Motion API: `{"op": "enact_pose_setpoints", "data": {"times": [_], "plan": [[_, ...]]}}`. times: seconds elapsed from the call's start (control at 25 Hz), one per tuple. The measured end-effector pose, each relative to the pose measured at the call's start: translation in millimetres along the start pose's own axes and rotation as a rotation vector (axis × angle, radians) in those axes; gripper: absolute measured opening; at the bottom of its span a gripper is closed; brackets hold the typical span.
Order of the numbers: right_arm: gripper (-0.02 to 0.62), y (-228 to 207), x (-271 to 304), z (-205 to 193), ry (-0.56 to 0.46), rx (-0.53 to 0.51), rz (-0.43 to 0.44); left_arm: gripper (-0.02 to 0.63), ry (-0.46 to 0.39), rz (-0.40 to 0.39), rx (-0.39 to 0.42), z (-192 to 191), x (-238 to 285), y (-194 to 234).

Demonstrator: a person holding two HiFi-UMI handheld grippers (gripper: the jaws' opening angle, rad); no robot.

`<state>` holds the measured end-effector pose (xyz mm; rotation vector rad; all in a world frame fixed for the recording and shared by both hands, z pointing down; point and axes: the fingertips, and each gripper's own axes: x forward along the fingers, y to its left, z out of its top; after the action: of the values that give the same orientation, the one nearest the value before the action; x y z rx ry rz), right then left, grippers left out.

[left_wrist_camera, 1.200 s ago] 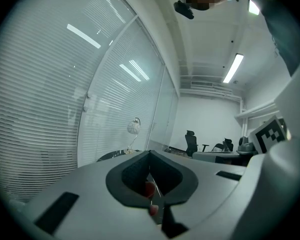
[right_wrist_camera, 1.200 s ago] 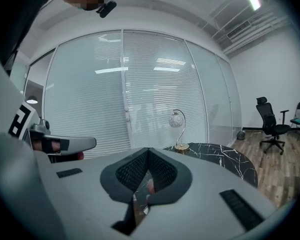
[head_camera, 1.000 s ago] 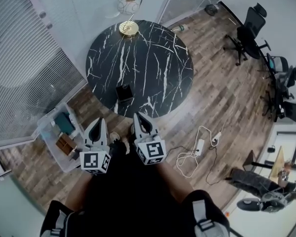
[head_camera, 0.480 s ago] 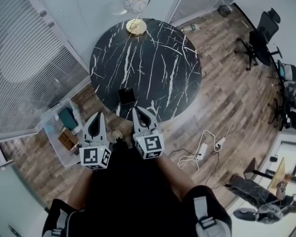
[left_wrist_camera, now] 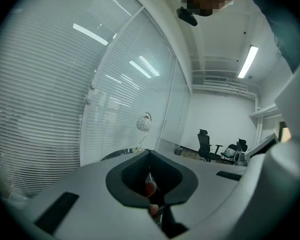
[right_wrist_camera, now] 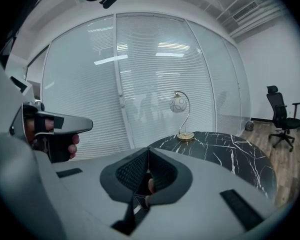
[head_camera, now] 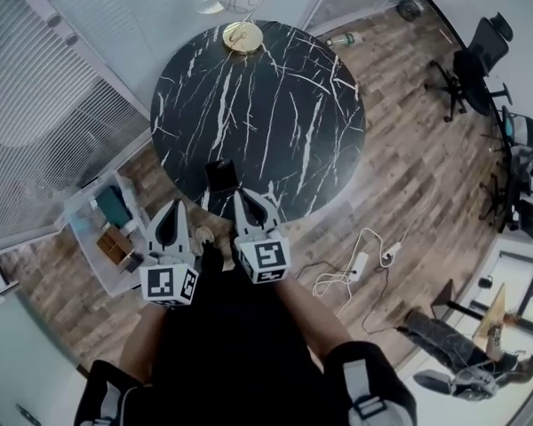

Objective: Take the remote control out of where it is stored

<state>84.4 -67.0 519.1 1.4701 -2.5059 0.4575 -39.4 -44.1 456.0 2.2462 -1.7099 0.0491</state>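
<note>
Two closed claws hover at the near edge of the black marble table (head_camera: 284, 87): left gripper (head_camera: 172, 211) and right gripper (head_camera: 245, 201), both holding nothing.

Clad in a black short-sleeved top (head_camera: 222, 344), with a grey strap (head_camera: 360, 393) over each shoulder. Left gripper (head_camera: 171, 208) and right gripper (head_camera: 242, 195) alike: pale grey shells tapering to a point, each with a black teardrop-shaped hollow behind the tips. Topped at the rear by a white cube (head_camera: 170, 285) printed with black square markers. Up close in the gripper views: dark ribbed pads (right_wrist_camera: 130, 171) lining the hollow, and a short black slot (right_wrist_camera: 237, 202) sunk into each jaw's flat top.
</note>
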Motion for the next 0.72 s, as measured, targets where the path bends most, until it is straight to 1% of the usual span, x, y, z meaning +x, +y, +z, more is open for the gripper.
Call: {"op": "enact_pose_setpoints", "data": {"times": [0.2,0.48,0.72], "plan": [[0.003,-7.1,16.7,-15.0,0.043,-0.006,-0.003,0.008,0.013,-0.013,-0.008,-8.3,12.7,2.3],[0.006,-6.8,37.0,-36.3,0.096,-0.021,0.024,0.008,0.031,-0.028,-0.018,-21.0,27.1,6.2],[0.046,-7.3,51.9,-49.2,0.154,-0.020,0.041,0.008,0.062,-0.027,-0.038,-35.1,32.5,12.0]]}}
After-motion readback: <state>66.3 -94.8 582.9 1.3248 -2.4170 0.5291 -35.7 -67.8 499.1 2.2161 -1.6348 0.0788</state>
